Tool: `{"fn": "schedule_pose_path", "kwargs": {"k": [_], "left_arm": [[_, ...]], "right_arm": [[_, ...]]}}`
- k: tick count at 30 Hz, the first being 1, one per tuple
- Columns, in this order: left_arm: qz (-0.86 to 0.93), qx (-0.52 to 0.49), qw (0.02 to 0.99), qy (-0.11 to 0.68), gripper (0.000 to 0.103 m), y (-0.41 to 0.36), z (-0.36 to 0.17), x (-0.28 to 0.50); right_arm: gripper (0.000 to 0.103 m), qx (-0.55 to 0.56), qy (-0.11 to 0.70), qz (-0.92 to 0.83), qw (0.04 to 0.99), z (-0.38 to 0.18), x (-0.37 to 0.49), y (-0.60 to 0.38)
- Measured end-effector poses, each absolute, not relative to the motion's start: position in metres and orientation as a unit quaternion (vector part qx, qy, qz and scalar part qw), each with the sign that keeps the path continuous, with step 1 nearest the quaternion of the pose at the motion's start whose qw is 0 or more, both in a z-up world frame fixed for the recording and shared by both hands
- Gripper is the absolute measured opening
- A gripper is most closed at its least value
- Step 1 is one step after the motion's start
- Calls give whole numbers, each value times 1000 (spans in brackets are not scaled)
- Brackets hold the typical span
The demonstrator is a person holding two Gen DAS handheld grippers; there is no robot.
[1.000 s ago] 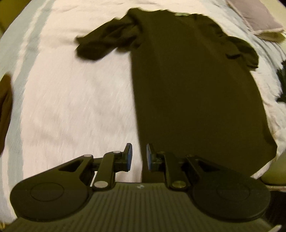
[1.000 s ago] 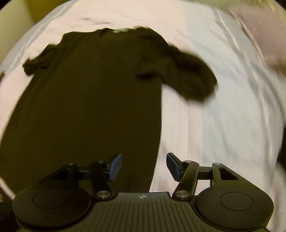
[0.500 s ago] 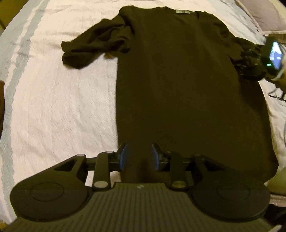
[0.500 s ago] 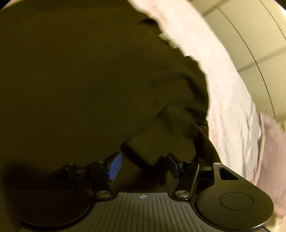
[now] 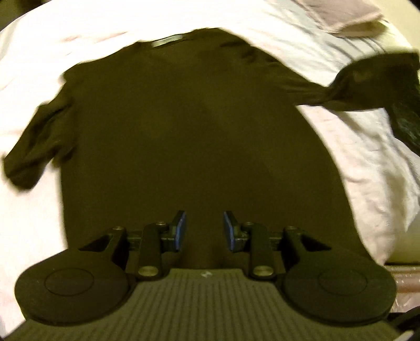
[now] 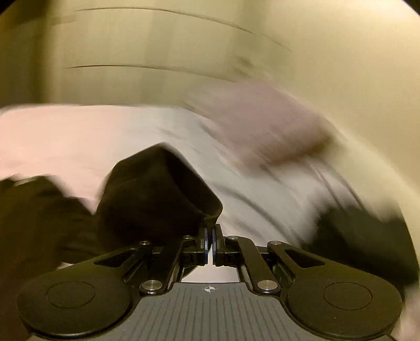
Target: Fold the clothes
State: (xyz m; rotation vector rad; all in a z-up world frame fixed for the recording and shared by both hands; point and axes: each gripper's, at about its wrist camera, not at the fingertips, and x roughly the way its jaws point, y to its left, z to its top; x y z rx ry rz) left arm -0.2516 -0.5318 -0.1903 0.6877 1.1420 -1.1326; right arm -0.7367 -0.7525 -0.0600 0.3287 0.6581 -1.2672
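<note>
The dark olive-brown short-sleeved cotton T-shirt [image 5: 189, 126] lies spread face-down-flat on the pale pink quilted bedspread [image 5: 367, 162], collar away from the camera, but its right sleeve [image 6: 157, 194] no longer rests beside the body as it did half a second ago: it is drawn out sideways and lifted off the bed. The right gripper [image 6: 210, 236] has just closed and now pinches the sleeve hem between its blue pads. That looks like the start of straightening or folding the sleeve inward. The left gripper [image 5: 204, 230], jaws narrowly parted and empty, hovers over the shirt's lower body. A mauve pillow [image 5: 341, 15] sits beyond.
</note>
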Motion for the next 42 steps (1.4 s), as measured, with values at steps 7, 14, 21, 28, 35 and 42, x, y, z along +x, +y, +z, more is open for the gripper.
{"fn": "schedule_pose_path", "kwargs": {"k": [7,14,21,28,35,42], "left_arm": [[-527,346,607,485,27,-558,-194,-285],[-514,357,606,491,27,-556,-198,-284],[-529,355,604,479,27,-565,-196,-286],[-540,366,599,465,28,-586,-203,-288],[-556,385,583,450,28,-611,-203,-311],[-548,400,575,456,31,-616,-209,-321]], "right_arm": [[1,355,289,-631,626,-133,-851,-778],[1,329,318,-604,652,-144,-845,-760],[14,391,390,-570,609,-164,-850,-771],[40,306,388,-594,635,-121,-858,-753],[40,247,443,-409,758,-128,-832,-825],[40,186,573,-258,755,-183,-796,-870]]}}
